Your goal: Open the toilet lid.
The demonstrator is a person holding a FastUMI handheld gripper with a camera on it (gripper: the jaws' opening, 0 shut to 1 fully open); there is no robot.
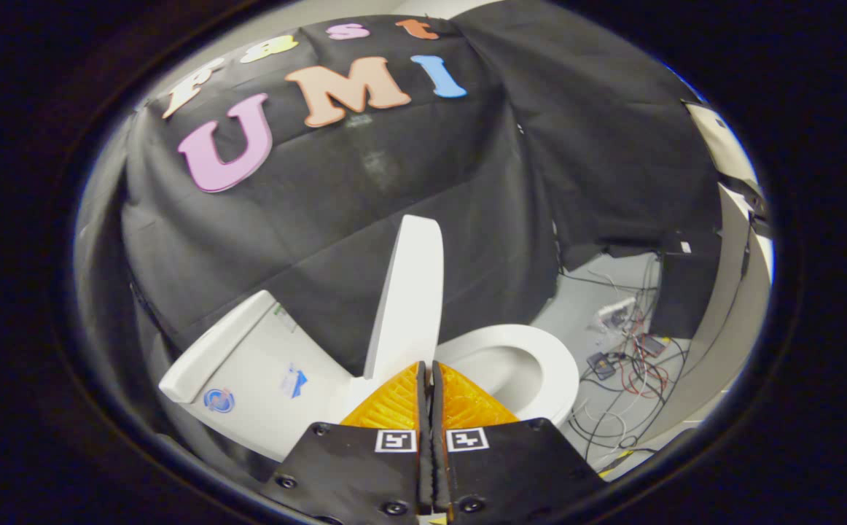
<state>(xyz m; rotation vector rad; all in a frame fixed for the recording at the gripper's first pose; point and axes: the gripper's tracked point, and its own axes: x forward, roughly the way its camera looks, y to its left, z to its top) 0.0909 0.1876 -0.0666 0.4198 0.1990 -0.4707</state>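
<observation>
White ceramic toilet (248, 372) sits just ahead of the gripper (427, 379); bowl (533, 364) open, looks empty. Toilet lid (409, 292) is raised near upright, just beyond the fingertips. Gripper fingers closed together, holding nothing. Risk: lid isn't visibly leaning on the tank, so a nudge could drop it back shut. Loose cables (627, 364) on the floor (584, 306) beside the bowl are a snag hazard.
</observation>
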